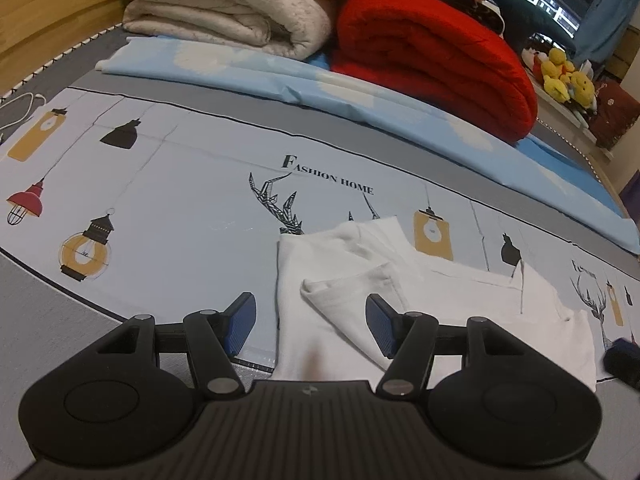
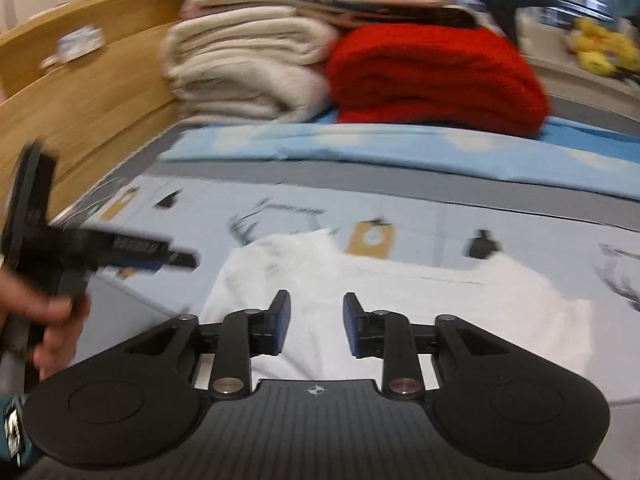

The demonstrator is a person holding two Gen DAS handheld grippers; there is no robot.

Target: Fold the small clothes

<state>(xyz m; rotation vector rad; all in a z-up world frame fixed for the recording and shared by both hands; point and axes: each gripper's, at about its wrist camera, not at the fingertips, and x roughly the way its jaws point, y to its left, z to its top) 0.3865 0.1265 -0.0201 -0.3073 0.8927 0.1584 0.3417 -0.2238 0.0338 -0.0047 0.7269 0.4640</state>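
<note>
Left gripper nearest in its own view, jaws spread wide, nothing between the blue pads; it hangs low over the near left part of the white garment. Right gripper also spread, empty, over the near middle of the same garment (right wrist view is motion-blurred, so edges are soft). In that view the left gripper shows at the left edge, held in the person's left hand, just left of the cloth; can't tell if it touches it. Garment lies mostly flat on the printed sheet, with one flap folded over itself near the left gripper's right pad and a straight left edge. Sheet print: lamps, bulbs, deer outlines, "FASHION HOME" text just beyond the garment. Further back, a light blue folded cloth runs across the bed. Behind it, cream folded quilt on the left, red folded blanket to its right, touching side by side. Wooden headboard far left. Yellow plush toys far right, off the bed.
</note>
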